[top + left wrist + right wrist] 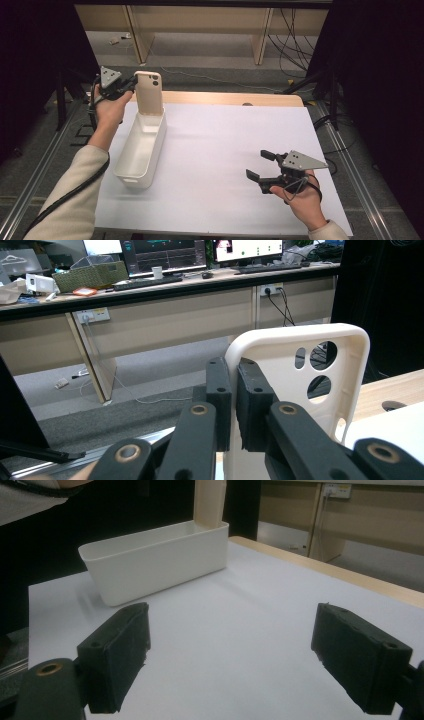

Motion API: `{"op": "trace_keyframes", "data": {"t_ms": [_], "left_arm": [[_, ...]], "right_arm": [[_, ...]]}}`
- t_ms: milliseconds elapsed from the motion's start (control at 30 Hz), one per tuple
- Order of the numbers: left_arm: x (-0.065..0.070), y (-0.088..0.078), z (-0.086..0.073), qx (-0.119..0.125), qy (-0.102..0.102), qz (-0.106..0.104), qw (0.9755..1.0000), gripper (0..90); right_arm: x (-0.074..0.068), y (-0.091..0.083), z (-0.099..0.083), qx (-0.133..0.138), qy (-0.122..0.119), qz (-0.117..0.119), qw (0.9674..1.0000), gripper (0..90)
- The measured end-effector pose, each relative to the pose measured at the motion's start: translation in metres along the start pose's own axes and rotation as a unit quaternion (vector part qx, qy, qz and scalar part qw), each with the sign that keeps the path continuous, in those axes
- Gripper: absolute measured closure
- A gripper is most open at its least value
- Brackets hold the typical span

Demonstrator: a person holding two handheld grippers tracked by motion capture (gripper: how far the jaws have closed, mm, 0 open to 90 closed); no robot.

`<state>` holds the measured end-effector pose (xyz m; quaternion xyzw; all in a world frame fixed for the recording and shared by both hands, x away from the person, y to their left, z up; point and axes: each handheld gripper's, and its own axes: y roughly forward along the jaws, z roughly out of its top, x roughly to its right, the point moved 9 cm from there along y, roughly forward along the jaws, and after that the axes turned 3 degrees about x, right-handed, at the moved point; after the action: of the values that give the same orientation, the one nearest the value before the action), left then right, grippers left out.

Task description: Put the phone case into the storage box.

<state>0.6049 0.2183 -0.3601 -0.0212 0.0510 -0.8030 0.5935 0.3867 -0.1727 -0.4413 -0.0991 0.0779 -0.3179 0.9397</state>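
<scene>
A cream phone case [149, 92] stands upright over the far end of a long white bin [131, 161], camera cut-outs at its top. My left gripper [133, 83] is shut on the case's left edge; in the left gripper view the two black pads [219, 390] pinch the case [280, 347] rim between them. Whether the case's lower end touches the bin floor is hidden. My right gripper [260, 165] rests near the table's front right, jaws wide apart with nothing between them. In the right gripper view its pads [122, 640] frame bare white table, with the bin [150, 567] and case [209, 502] beyond.
The white table sheet [225, 145] has a wooden strip [235, 98] along its far edge. Beyond it lie a grey floor with loose cables [295, 45] and wooden desk legs [261, 37]. Metal rails [350, 165] run along both sides of the table.
</scene>
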Motion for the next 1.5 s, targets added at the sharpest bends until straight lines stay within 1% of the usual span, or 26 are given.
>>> {"op": "trace_keyframes", "data": {"t_ms": [33, 67, 100, 133, 167, 233, 267, 333, 367, 400, 433, 600, 633, 667, 700, 733, 867, 1000, 1133, 1267, 1333, 1367, 1400, 1433, 1467, 1500], "left_arm": [[0.0, 0.0, 0.0, 0.0, 0.001, 0.0, 1.0, 84.8], [0.0, 0.001, 0.0, 0.001, 0.001, -0.001, 1.0, 84.8], [0.001, 0.002, 0.0, 0.003, 0.001, -0.007, 1.0, 84.8], [0.003, 0.003, 0.0, 0.005, 0.004, -0.015, 0.9999, 84.8], [0.0, 0.002, -0.001, 0.001, 0.003, -0.002, 1.0, 84.8], [-0.001, 0.003, -0.002, 0.0, 0.004, 0.002, 1.0, 84.8], [-0.001, 0.003, -0.002, 0.0, 0.005, 0.002, 1.0, 84.8], [-0.001, 0.004, -0.003, -0.001, 0.007, 0.002, 1.0, 84.8], [-0.002, 0.004, -0.004, -0.003, 0.006, 0.004, 1.0, 84.8], [-0.001, 0.003, -0.005, -0.009, -0.002, 0.007, 0.9999, 84.8], [-0.001, 0.003, -0.006, -0.01, -0.004, 0.007, 0.9999, 84.8], [-0.001, 0.004, -0.008, -0.011, -0.005, 0.008, 0.9999, 84.7], [-0.002, 0.005, -0.009, -0.013, -0.004, 0.008, 0.9999, 84.8], [-0.002, 0.005, -0.009, -0.013, -0.004, 0.008, 0.9999, 84.8], [-0.002, 0.005, -0.009, -0.012, -0.005, 0.009, 0.9999, 84.8], [-0.002, 0.006, -0.009, -0.013, -0.005, 0.009, 0.9999, 84.8], [-0.001, 0.007, -0.01, -0.015, -0.004, 0.008, 0.9998, 84.7], [-0.001, 0.007, -0.009, -0.013, -0.005, 0.008, 0.9999, 84.8], [-0.001, 0.008, -0.009, -0.014, -0.001, 0.01, 0.9998, 84.7], [-0.002, 0.008, -0.009, -0.012, -0.004, 0.012, 0.9998, 84.7], [-0.003, 0.008, -0.01, -0.014, -0.003, 0.013, 0.9998, 84.7], [-0.003, 0.008, -0.01, -0.015, -0.002, 0.013, 0.9998, 84.8], [-0.003, 0.008, -0.01, -0.014, -0.002, 0.013, 0.9998, 84.7], [-0.004, 0.008, -0.011, -0.014, -0.002, 0.014, 0.9998, 84.7], [-0.004, 0.008, -0.011, -0.014, -0.002, 0.014, 0.9998, 84.7], [-0.004, 0.009, -0.011, -0.014, -0.003, 0.014, 0.9998, 84.7]], "right_arm": [[0.003, 0.001, 0.002, 0.009, -0.015, -0.004, 0.9998, 16.8], [0.002, 0.0, 0.001, 0.005, -0.007, -0.004, 0.9999, 16.8], [0.001, 0.0, 0.0, 0.0, -0.001, -0.003, 1.0, 16.8], [0.001, 0.0, 0.0, 0.001, -0.001, -0.003, 1.0, 16.8], [0.001, 0.0, 0.0, 0.001, -0.001, -0.003, 1.0, 16.8], [0.002, 0.0, 0.001, 0.005, -0.006, -0.004, 1.0, 16.8], [0.001, 0.0, 0.0, 0.001, -0.001, -0.003, 1.0, 16.8], [0.001, 0.0, 0.0, 0.001, -0.001, -0.003, 1.0, 16.8], [0.001, 0.0, 0.0, 0.001, -0.001, -0.003, 1.0, 16.8], [0.002, 0.0, 0.001, 0.007, -0.011, -0.005, 0.9999, 16.8], [0.003, 0.001, 0.002, 0.011, -0.015, -0.007, 0.9998, 16.8], [0.002, 0.001, 0.001, 0.008, -0.011, -0.005, 0.9999, 16.8], [0.001, 0.0, 0.0, 0.0, -0.001, -0.003, 1.0, 16.8], [0.001, 0.0, 0.0, 0.0, -0.001, -0.003, 1.0, 16.8], [0.0, 0.0, 0.0, 0.0, -0.001, -0.001, 1.0, 16.8], [0.003, 0.001, 0.002, 0.009, -0.016, -0.005, 0.9998, 16.8], [0.003, 0.0, 0.001, 0.008, -0.016, -0.006, 0.9998, 16.8], [0.003, 0.0, 0.002, 0.007, -0.019, -0.004, 0.9998, 16.8], [0.004, 0.0, 0.002, 0.008, -0.019, -0.005, 0.9998, 16.8], [0.004, 0.0, 0.002, 0.008, -0.019, -0.005, 0.9998, 16.8], [0.003, 0.0, 0.001, 0.005, -0.013, -0.004, 0.9999, 16.8], [0.001, -0.001, 0.0, -0.001, -0.005, -0.001, 1.0, 16.8], [0.001, -0.001, 0.0, -0.001, -0.005, -0.001, 1.0, 16.8], [0.002, -0.001, 0.0, 0.0, -0.006, -0.003, 1.0, 16.8], [0.004, 0.0, 0.002, 0.009, -0.019, -0.004, 0.9998, 16.8], [0.003, 0.0, 0.002, 0.007, -0.017, -0.005, 0.9998, 16.8]]}}
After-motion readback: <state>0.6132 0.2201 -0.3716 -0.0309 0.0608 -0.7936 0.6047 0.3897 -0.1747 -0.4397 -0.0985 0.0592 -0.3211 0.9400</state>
